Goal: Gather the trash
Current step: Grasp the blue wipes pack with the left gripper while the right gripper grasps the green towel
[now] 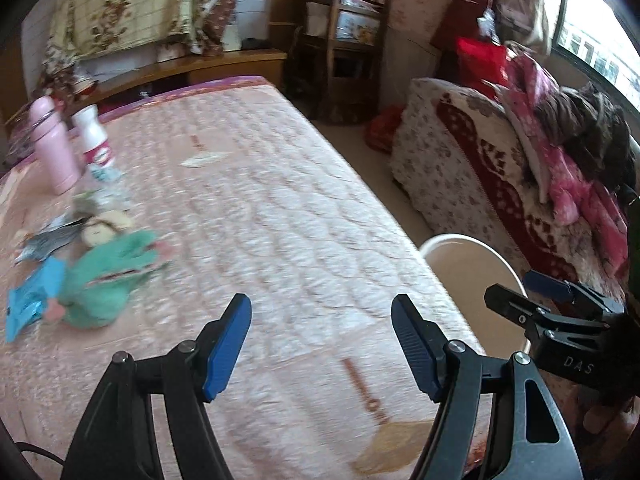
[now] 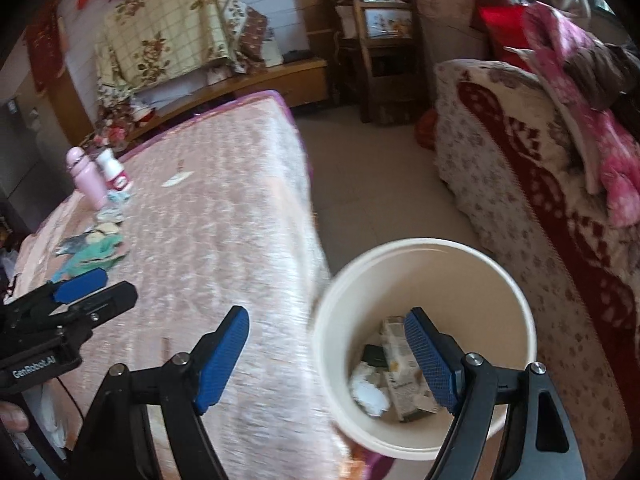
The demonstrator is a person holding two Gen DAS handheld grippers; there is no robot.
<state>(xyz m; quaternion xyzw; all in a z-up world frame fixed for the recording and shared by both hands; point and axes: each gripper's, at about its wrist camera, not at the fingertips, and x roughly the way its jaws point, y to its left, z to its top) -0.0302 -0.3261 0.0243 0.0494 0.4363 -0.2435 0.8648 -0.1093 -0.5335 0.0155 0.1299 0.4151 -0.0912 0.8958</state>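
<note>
A cream bucket (image 2: 424, 256) stands on the floor beside the bed, with a carton (image 2: 400, 364) and crumpled white paper (image 2: 370, 394) inside. Its rim also shows in the left wrist view (image 1: 472, 244). My right gripper (image 2: 328, 354) is open and empty above the bucket's near edge. My left gripper (image 1: 322, 344) is open and empty over the pink quilt (image 1: 280, 220). Trash lies at the quilt's left: a green crumpled piece (image 1: 108, 276), a blue wrapper (image 1: 28, 304), a grey wrapper (image 1: 52, 240) and scraps. A small paper scrap (image 1: 204, 158) lies farther back.
A pink flask (image 1: 52, 148) and a white bottle (image 1: 94, 136) stand at the bed's far left. A sofa (image 1: 500, 168) heaped with clothes is to the right, across a strip of floor. A wooden chair (image 1: 344, 48) stands at the back.
</note>
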